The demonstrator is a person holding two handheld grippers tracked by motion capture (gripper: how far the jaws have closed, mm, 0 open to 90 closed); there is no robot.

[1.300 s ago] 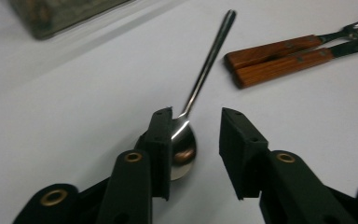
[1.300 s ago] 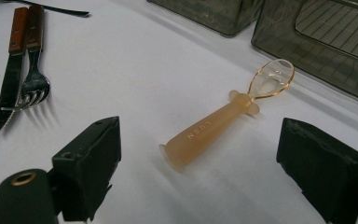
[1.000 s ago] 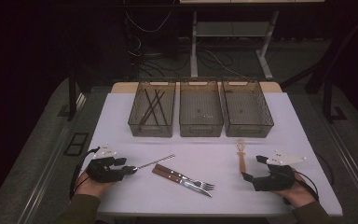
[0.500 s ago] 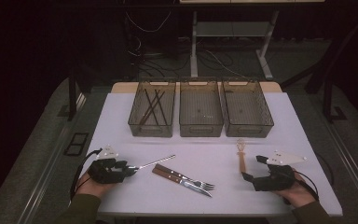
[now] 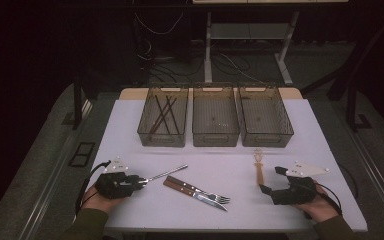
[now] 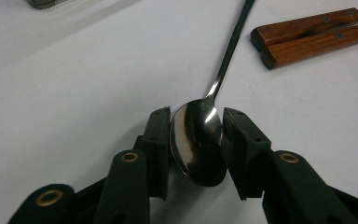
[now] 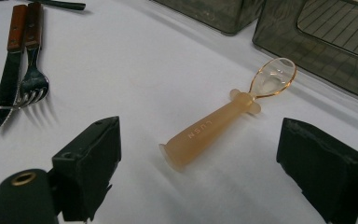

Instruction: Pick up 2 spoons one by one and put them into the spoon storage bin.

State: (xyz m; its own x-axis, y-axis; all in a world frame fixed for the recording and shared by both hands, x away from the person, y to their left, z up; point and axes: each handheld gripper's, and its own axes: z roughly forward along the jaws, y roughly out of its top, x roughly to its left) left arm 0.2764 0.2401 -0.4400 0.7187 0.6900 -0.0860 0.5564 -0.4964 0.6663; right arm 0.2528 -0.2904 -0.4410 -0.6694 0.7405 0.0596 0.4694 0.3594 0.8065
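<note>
Our left tongs (image 6: 196, 140) have just been closing, and the bowl of the metal spoon (image 6: 200, 140) sits between the two black jaws. The jaws are right at the bowl's sides, but we cannot tell if they press on it. The spoon lies flat on the white table (image 5: 130, 125), and its long thin handle points away toward a knife (image 5: 200, 194) and a fork (image 5: 202, 190) with brown wooden handles. Those two lie side by side near the middle of the table.

Our right tongs (image 7: 205, 172) are wide open and hold nothing. A small see-through orange spoon (image 7: 219, 126) lies on the table just past them, in line with the gap, with its thick handle end nearest.

At the far side of the table three see-through bins stand in a row. The left bin (image 5: 164, 135) has some thin dark sticks in it.
</note>
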